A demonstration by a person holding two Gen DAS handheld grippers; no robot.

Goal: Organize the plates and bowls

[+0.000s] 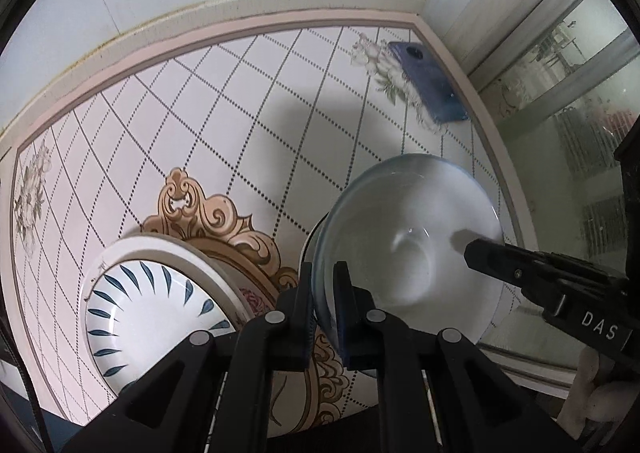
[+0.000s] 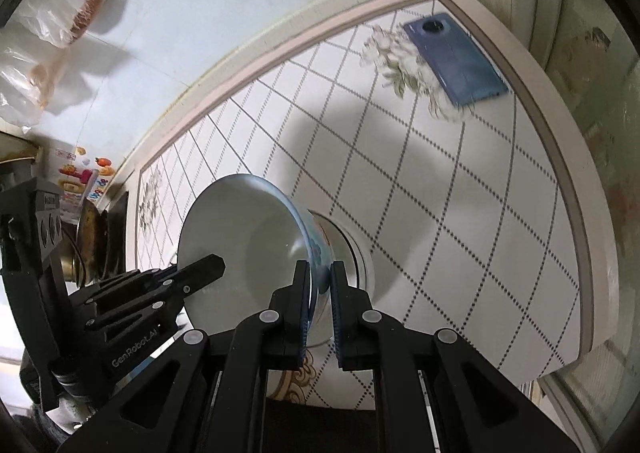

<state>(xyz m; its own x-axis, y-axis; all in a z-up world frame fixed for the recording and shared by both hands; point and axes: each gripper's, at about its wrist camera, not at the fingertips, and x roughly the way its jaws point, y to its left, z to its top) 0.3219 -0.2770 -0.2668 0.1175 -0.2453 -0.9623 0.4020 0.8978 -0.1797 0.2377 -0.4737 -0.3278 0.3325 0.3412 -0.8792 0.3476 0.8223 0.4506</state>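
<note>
A white bowl with a blue rim (image 1: pixel 404 229) is held tilted above the patterned table. My left gripper (image 1: pixel 323 285) is shut on its near rim. My right gripper (image 2: pixel 320 285) is shut on the opposite rim of the same bowl (image 2: pixel 248 237); its finger reaches in from the right in the left wrist view (image 1: pixel 492 257). A white plate (image 2: pixel 356 253) lies under the bowl. A second white dish with blue leaf marks (image 1: pixel 148 305), resting on a plate, sits on the table to the left.
A blue phone (image 1: pixel 428 81) lies near the table's far right corner, also in the right wrist view (image 2: pixel 456 57). Plastic bags (image 2: pixel 48 37) hang on the wall at the left. A glass door (image 1: pixel 568 125) stands past the table's right edge.
</note>
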